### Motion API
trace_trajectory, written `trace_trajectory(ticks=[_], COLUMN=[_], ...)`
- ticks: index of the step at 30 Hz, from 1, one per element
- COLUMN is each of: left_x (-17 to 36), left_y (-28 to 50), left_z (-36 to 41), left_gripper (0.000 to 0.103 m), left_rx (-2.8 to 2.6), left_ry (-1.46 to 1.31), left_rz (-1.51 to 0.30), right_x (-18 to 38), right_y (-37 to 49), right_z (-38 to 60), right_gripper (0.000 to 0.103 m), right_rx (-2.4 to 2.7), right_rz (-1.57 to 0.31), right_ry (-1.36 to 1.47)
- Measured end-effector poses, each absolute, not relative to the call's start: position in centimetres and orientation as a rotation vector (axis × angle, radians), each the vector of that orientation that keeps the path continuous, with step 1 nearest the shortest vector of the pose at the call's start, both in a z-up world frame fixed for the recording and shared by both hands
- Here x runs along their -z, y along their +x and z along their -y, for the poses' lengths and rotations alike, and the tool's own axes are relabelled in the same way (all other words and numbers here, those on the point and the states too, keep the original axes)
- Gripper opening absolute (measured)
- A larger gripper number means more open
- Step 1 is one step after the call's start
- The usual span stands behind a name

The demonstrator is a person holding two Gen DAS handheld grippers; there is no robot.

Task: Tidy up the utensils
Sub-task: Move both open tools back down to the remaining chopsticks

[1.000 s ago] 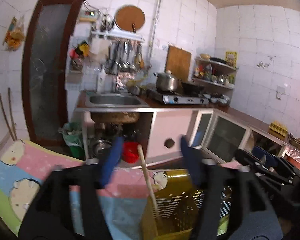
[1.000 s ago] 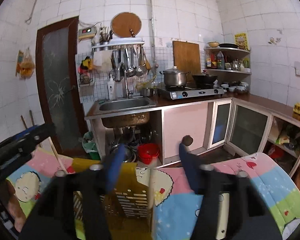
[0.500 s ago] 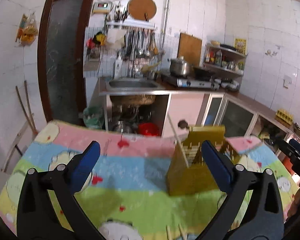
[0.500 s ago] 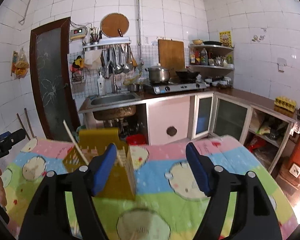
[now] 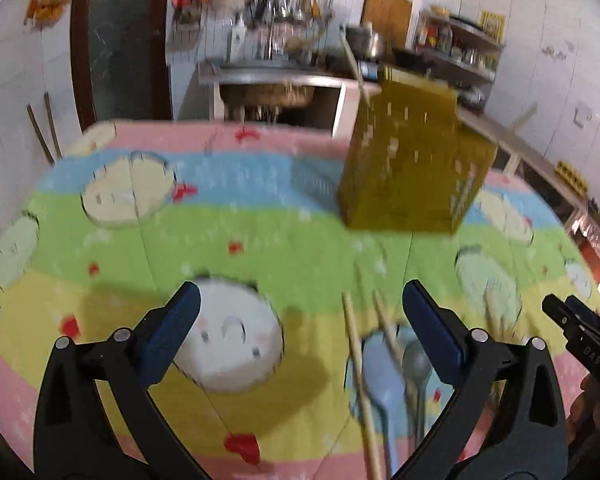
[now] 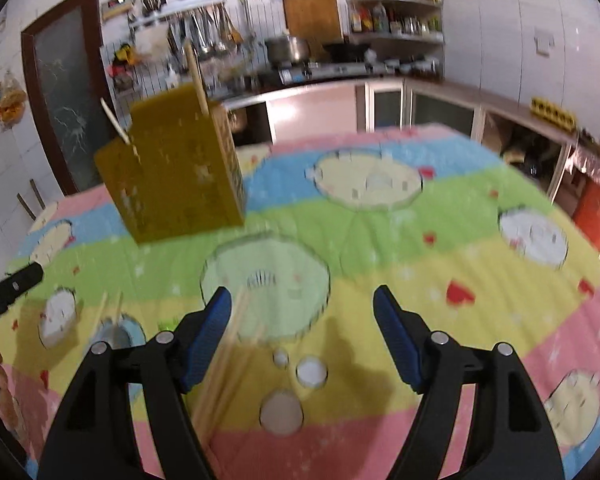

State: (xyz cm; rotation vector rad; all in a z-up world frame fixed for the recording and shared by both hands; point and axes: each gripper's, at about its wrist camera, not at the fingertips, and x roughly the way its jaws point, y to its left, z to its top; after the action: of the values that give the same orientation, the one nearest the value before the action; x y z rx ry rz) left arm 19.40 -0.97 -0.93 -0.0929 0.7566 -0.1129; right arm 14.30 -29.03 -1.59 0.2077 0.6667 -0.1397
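one yellow utensil holder point(image 5: 412, 168); two spoons point(image 5: 384, 376); several loose chopsticks point(image 5: 360, 372)

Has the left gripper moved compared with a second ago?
Yes. The left gripper has pulled back from the yellow utensil holder, which now stands farther ahead on the tablecloth.

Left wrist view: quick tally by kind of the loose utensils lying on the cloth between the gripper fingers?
Chopsticks: 2
Blue spoon: 1
Metal spoon: 1
Total: 4 (blurred sticks farther right not counted)
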Motion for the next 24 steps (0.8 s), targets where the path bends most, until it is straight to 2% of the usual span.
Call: trace_trajectory(ticks=[6, 18, 20, 24], left_x=[4.7, 6.6, 6.7, 6.8], left_y=[19.3, 20.4, 20.6, 20.8], left_z=[1.3, 1.7, 1.6, 1.7], left_gripper=[0.098, 0.098, 0.098, 0.098], left_rx=[0.105, 0.065, 0.067, 0.063], left_ry=[-0.085, -0.044, -0.046, -0.041], left_rz=[-0.855, -0.907, -0.909, -0.918], right_x=[4.1, 5.8, 5.9, 5.8], right_y=[14.1, 15.6, 15.7, 15.9], right_z=[28.2, 26.6, 26.3, 25.5], right_gripper=[0.073, 0.072, 0.067, 0.046], right_rx=[0.147, 0.15, 0.152, 0.137], right_rz=[-0.733, -0.829, -0.837, -0.861], right_ry=[0.178, 0.138, 0.127, 0.127])
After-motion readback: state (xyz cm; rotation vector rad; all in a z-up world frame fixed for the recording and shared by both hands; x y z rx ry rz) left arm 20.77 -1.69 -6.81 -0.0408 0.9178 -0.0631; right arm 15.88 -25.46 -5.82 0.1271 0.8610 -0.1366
